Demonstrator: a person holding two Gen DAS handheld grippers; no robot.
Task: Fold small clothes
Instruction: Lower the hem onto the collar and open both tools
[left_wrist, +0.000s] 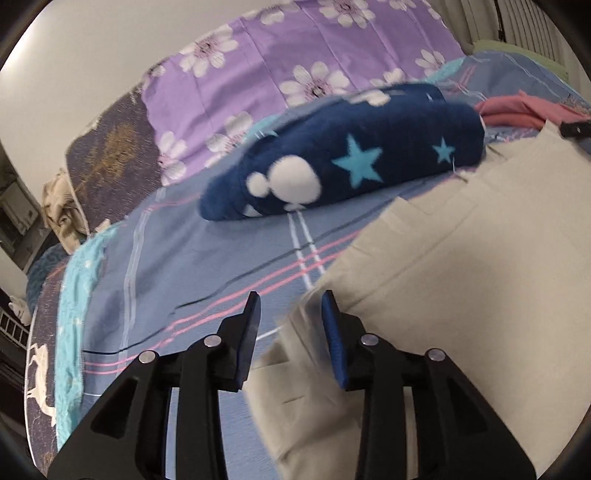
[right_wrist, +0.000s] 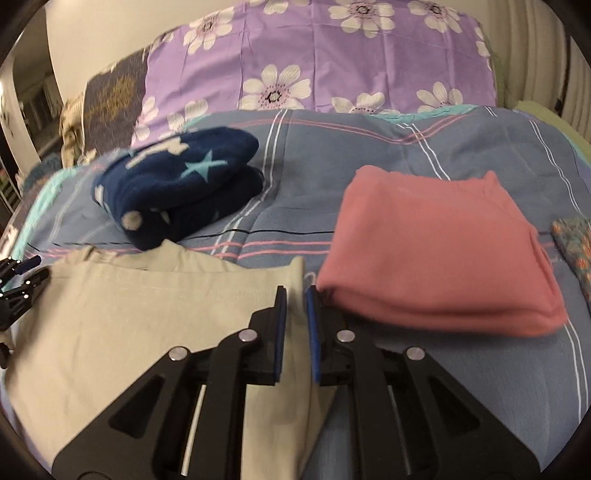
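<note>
Beige garment (right_wrist: 129, 332) between part-open hand-held gripper (right_wrist: 295, 291) fingers

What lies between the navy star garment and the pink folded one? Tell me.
Only bare plaid bedsheet separates the navy star garment from the pink folded one, seen from the right wrist.

Lay open at twelve o'clock of the right gripper (right_wrist: 295, 295): a bare strip of blue bedspread (right_wrist: 295, 177) between the folded navy blanket (right_wrist: 177, 184) at eleven and the folded pink garment (right_wrist: 436, 251) at one. Blocked at nine by the beige garment (right_wrist: 147, 325). Stood clear at ten o'clock of the left gripper (left_wrist: 290, 304); closed off farther back by the purple pillow (left_wrist: 258, 74).
</note>
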